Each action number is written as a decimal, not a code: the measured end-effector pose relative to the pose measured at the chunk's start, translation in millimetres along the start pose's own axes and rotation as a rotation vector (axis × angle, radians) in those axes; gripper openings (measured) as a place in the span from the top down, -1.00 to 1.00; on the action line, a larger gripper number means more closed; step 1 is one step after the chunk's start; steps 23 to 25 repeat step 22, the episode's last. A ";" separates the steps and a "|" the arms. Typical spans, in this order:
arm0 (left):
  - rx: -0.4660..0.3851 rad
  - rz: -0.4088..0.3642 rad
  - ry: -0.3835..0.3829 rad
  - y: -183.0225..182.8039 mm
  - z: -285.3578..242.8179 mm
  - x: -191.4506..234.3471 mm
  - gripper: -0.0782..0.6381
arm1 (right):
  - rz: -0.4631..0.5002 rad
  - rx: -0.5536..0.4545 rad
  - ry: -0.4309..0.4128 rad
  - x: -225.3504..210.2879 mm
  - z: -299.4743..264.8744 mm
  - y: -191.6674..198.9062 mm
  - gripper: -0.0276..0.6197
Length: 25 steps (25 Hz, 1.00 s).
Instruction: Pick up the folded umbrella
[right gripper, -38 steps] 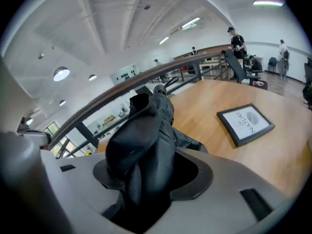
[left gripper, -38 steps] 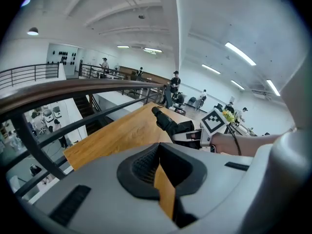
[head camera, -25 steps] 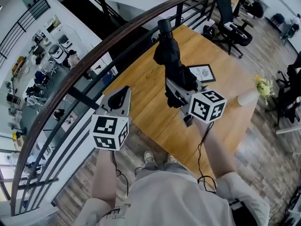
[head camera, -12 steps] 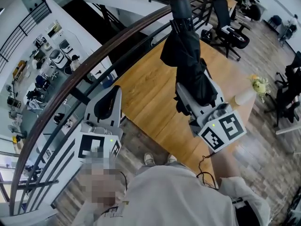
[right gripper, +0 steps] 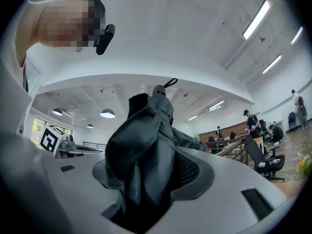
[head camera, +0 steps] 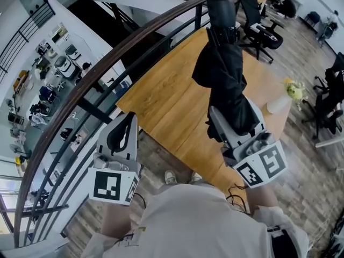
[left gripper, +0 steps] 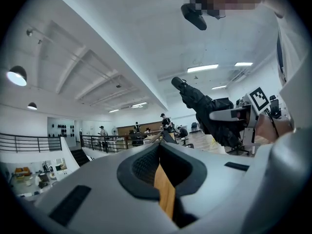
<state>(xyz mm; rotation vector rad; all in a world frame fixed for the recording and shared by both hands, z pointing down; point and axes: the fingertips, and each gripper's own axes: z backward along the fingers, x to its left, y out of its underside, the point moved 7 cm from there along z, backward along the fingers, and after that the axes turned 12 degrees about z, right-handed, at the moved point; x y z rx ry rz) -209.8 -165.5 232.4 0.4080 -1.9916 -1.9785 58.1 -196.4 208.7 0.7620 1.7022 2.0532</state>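
Observation:
The folded black umbrella (head camera: pixel 226 85) stands nearly upright above the wooden table (head camera: pixel 161 101), its handle end at the top. My right gripper (head camera: pixel 235 123) is shut on its lower part, with loose fabric bulging out between the fingers (right gripper: pixel 195 169). In the right gripper view the umbrella (right gripper: pixel 146 155) fills the space between the jaws. My left gripper (head camera: pixel 128 123) is held to the left over the table's near edge, shut and holding nothing. From the left gripper (left gripper: pixel 163 169) view, the umbrella (left gripper: pixel 209 113) shows at the right, held in the air.
A dark curved railing (head camera: pixel 107 58) runs along the table's left side, with a drop to a lower floor beyond. A white cup (head camera: pixel 277 105) and a yellow-green object (head camera: pixel 293 90) sit at the table's right end. A black office chair (head camera: pixel 258 26) stands behind.
The right gripper has lifted the umbrella up off the table and toward the camera, so it looks bigger. The left gripper has also risen and drawn back toward the body.

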 end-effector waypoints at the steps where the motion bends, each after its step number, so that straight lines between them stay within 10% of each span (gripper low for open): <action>1: 0.008 0.005 -0.002 2.9 0.1 0.4 0.73 | 0.003 0.006 0.003 -0.5 0.5 1.9 0.14; 25: 0.028 0.016 -0.028 -1.2 -5.0 -0.2 0.73 | -0.016 0.039 -0.033 -8.0 -5.5 14.9 0.14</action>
